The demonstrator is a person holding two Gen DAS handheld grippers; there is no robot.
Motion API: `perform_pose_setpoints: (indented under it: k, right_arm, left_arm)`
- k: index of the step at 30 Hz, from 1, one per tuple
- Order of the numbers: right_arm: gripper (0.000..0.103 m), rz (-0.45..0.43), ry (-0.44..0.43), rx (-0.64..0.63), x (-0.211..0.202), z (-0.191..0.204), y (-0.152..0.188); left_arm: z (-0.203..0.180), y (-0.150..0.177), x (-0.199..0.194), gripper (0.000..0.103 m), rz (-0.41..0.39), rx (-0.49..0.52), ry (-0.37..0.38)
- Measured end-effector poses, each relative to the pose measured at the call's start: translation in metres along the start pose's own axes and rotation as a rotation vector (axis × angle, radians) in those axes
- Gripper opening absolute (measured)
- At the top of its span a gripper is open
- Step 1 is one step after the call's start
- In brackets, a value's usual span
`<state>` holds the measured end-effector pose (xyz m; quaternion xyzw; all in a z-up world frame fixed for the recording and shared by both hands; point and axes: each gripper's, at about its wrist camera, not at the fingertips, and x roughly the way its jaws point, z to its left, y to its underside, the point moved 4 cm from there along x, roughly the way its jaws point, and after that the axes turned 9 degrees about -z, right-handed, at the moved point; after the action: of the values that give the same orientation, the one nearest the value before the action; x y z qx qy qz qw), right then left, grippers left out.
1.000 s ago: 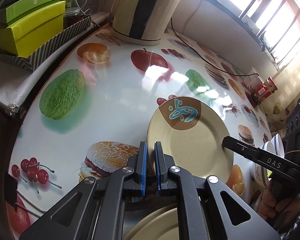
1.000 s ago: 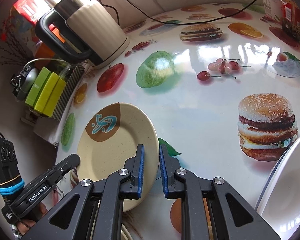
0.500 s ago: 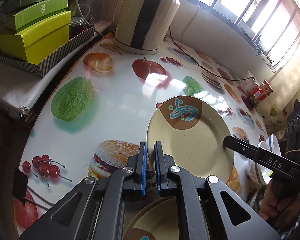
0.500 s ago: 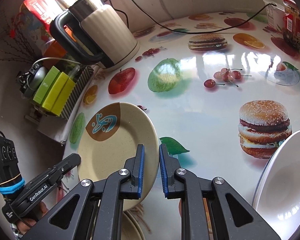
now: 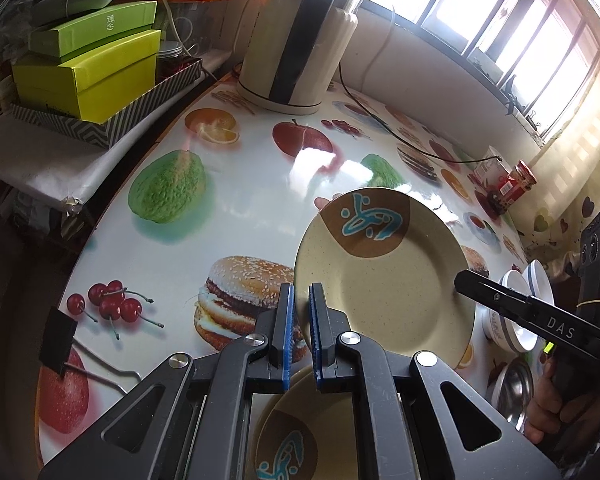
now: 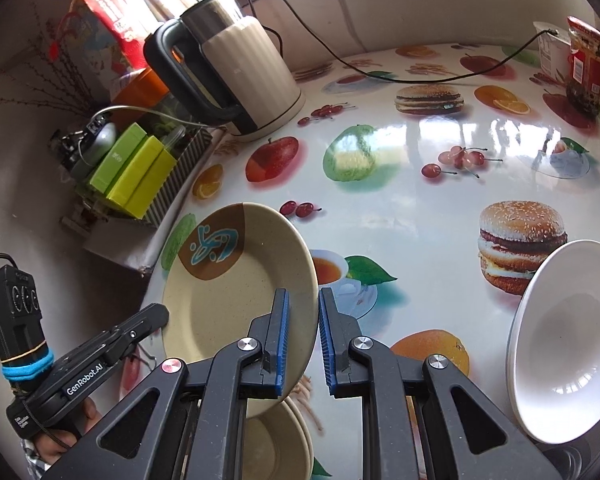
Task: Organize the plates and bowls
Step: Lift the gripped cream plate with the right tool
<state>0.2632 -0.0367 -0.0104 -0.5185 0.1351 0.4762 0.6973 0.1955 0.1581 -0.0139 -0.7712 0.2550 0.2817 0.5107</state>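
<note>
A beige plate with a brown and teal mark (image 5: 384, 276) (image 6: 236, 288) is held tilted above the fruit-print table (image 5: 252, 208). My left gripper (image 5: 299, 312) is shut on its near rim. My right gripper (image 6: 303, 316) is around the opposite rim, its jaws a little apart, with the rim against the left pad. Below, a stack of matching beige plates (image 5: 300, 436) (image 6: 276, 440) lies on the table. White bowls (image 5: 520, 312) stand to the right; one white bowl (image 6: 564, 336) shows large in the right wrist view.
A cream kettle (image 5: 296, 44) (image 6: 236, 76) with its cable stands at the back. Green and yellow boxes (image 5: 96, 64) sit in a striped tray off the table's left edge. A red jar (image 5: 518, 182) (image 6: 586, 64) stands far right. A steel bowl (image 5: 512, 388) is near the white bowls.
The plate has risen off the table and tilted, both grippers lifting with it. The right gripper's jaws have opened slightly. The plate stack below has come into view.
</note>
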Motion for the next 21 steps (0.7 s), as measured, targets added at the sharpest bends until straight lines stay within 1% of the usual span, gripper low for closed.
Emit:
perform_pose_setpoints:
  k: [6, 8, 11, 13, 14, 16, 18, 20, 21]
  right_arm:
    - [0.015, 0.003, -0.010, -0.006, -0.010, 0.004, 0.013]
    - [0.013, 0.004, -0.025, -0.008, -0.013, 0.007, 0.018]
    - [0.013, 0.001, -0.044, -0.026, -0.016, 0.014, 0.023]
    - [0.013, 0.012, -0.025, -0.035, -0.014, 0.014, 0.029]
    - [0.013, 0.015, -0.027, -0.022, -0.013, 0.012, 0.030]
    - [0.013, 0.017, -0.019, -0.009, -0.013, 0.009, 0.032]
    - [0.013, 0.007, 0.008, -0.023, -0.012, 0.006, 0.030]
    - [0.013, 0.007, 0.007, 0.004, -0.010, 0.001, 0.027]
    - [0.013, 0.006, 0.020, 0.019, -0.008, -0.003, 0.026]
  left_arm:
    - [0.002, 0.013, -0.011, 0.007, 0.004, -0.002, 0.008]
    - [0.000, 0.017, -0.015, 0.007, 0.002, -0.007, 0.026]
    - [-0.003, 0.021, -0.018, 0.007, -0.003, 0.002, 0.030]
    - [-0.003, 0.025, -0.013, 0.007, 0.004, 0.003, 0.019]
    - [0.000, 0.029, -0.011, 0.007, 0.019, -0.014, 0.009]
    - [0.000, 0.033, -0.010, 0.007, 0.033, -0.020, 0.021]
    - [0.000, 0.032, -0.012, 0.007, 0.015, -0.011, 0.007]
    - [0.002, 0.027, -0.013, 0.007, -0.003, -0.036, 0.022]
    - [0.004, 0.024, -0.013, 0.007, -0.010, -0.043, 0.021]
